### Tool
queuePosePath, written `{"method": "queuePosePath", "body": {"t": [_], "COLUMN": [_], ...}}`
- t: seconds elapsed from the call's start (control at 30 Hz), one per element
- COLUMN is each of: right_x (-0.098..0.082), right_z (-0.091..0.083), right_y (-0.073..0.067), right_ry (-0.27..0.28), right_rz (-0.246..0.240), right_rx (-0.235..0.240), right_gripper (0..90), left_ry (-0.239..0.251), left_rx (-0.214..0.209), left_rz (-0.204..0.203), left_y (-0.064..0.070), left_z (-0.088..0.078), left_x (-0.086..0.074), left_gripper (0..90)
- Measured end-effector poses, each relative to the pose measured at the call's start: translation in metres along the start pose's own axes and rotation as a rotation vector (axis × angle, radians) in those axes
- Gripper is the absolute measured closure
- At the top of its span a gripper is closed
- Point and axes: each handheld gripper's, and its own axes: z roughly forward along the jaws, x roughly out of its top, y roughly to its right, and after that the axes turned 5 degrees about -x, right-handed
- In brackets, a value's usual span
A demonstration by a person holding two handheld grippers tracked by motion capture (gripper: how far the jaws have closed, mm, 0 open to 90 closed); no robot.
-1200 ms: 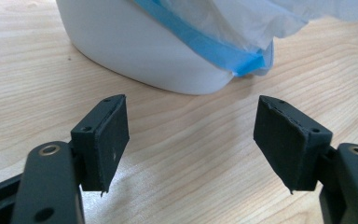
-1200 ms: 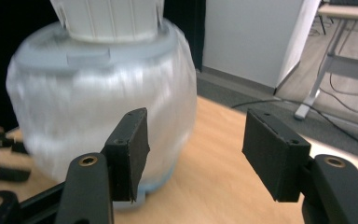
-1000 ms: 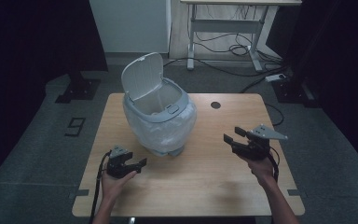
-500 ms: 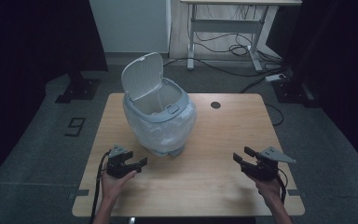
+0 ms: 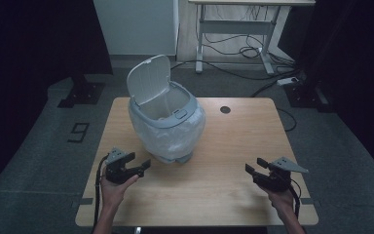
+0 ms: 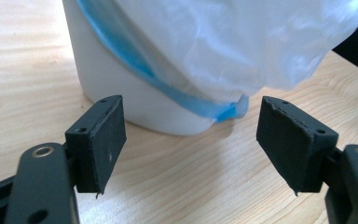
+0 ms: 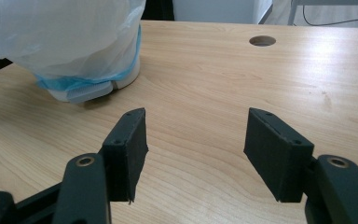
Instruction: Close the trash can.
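Bin (image 5: 168,122) stands upright on the counter (image 5: 233,141), long axis vertical, left of centre toward the far edge. Lid (image 5: 148,80) is flipped up at the back left, mouth open toward me and upward. White liner bag (image 5: 175,136) is draped over the outside, with a blue band low near the base.

Since a second ago my right tool (image 5: 253,170) has dropped lower and pulled back toward me, now near the front right of the counter. My left tool (image 5: 143,165) is barely changed, just beside the bin's base.

Left tool (image 6: 191,135): jaws wide apart, empty, aimed at the base, not touching. Right tool (image 7: 196,140): jaws apart, empty, above bare counter, well clear of the bin.
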Motion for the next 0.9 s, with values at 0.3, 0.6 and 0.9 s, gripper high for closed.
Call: {"method": "queuePosePath", "body": {"t": [0.3,0.6,0.9], "right_x": [-0.003,-0.008,-0.01], "right_z": [0.002,0.004,0.005], "right_y": [0.007,0.008,0.013], "right_ry": [-0.006,-0.021,-0.028], "right_rz": [0.044,0.065,0.09], "right_rx": [-0.004,0.006,0.007], "right_gripper": [38.5,38.4,38.5], "left_ry": [0.02,0.067,0.1], "left_rx": [0.002,-0.009,-0.011], "left_rz": [0.025,0.024,0.037], "left_y": [0.004,0.007,0.004], "left_z": [-0.007,-0.019,-0.029], "left_x": [0.017,0.037,0.063], "left_gripper": [23.6,23.9,23.8]}}
